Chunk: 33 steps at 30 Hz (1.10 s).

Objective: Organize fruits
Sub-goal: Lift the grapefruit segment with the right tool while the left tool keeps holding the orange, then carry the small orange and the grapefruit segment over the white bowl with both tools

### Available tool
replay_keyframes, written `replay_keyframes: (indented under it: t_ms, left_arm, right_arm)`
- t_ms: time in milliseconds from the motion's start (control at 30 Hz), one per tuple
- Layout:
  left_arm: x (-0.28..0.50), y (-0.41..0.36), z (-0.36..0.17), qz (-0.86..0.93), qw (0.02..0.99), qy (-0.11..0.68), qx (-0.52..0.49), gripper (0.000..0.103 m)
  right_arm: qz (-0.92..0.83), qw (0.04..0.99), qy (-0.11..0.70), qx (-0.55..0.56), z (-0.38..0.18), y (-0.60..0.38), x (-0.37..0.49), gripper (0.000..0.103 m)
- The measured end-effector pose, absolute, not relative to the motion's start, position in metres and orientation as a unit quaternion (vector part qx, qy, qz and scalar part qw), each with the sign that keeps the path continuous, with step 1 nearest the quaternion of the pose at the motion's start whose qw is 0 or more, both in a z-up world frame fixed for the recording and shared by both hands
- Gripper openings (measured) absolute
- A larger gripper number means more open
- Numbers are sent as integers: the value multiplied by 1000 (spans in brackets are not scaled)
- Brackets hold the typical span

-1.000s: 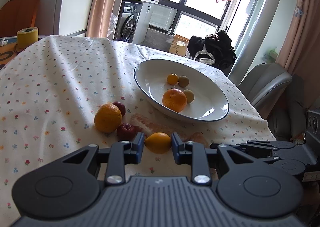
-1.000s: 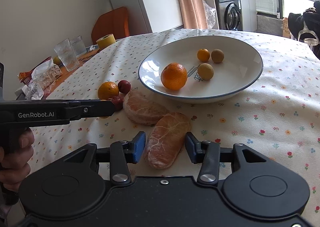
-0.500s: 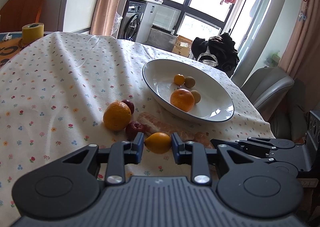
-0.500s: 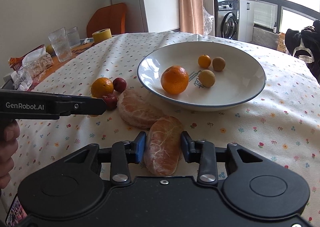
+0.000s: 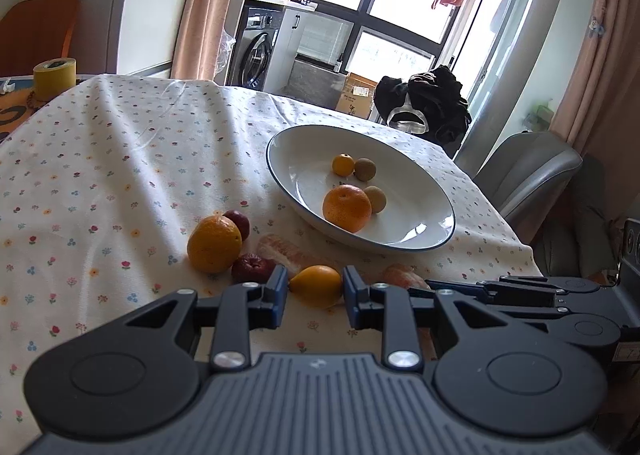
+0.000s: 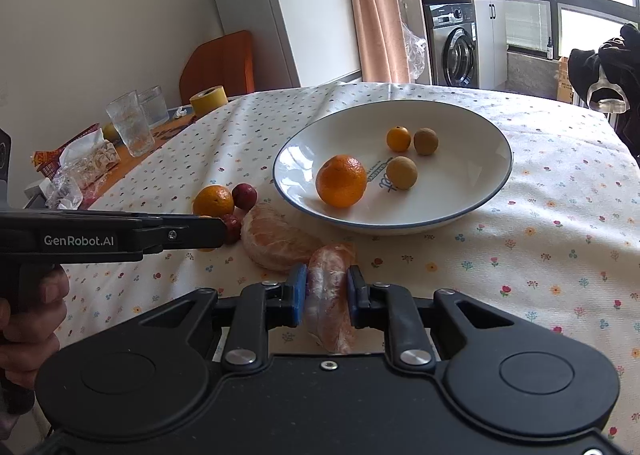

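Right wrist view: right hand-held gripper [image 6: 327, 297] clamped across a peeled citrus piece [image 6: 330, 295], short of the white bowl [image 6: 480, 211] on the counter, likely bound for it. Left hand-held gripper [image 5: 315, 293] brackets a small yellow fruit [image 5: 316, 285] near the bowl's front-left rim; contact unclear.

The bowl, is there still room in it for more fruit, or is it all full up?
Yes. The bowl is bare along its right side, past the two brown fruits, and on its left wall, beside the big orange. The crowded place is the tablecloth at the bowl's near-left rim, where the table orange, red fruits and peeled segments bunch together.
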<state>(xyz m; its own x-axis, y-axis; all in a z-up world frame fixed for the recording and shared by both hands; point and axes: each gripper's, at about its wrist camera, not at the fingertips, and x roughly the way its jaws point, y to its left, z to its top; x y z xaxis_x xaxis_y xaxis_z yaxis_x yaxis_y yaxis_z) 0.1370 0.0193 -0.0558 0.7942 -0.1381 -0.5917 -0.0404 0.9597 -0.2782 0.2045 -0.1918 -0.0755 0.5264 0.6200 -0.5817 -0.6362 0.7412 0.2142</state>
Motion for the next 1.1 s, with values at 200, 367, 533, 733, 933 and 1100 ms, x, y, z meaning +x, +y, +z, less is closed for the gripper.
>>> replay_keyframes:
  t_ms: [200,367,533,733,933,1100]
  left_arm:
    - [142,14,-56,-29,937,322,-136,28]
    - [146,5,-58,-37,936,327,-129,28]
    - [150,-2,-62,-44,933,334,-122,28]
    - [157,-13,-65,-54,931,342,-114,28]
    - [165,-27,-68,-69,929,348,-104,28]
    - [170,-34,-71,-76,927,354,-99,28]
  right_arm:
    - [354,875,330,19,-72,-211,212,19]
    - [365,868,335,39,-76,-220,217,19]
    - [384,857,341,55,-81,-222,220,21]
    - [382,858,339,59,-80,-227,220,21]
    - [392,852,340,62,-82,-231,219,21]
    - [400,849,341,56,-84,-233,217,26]
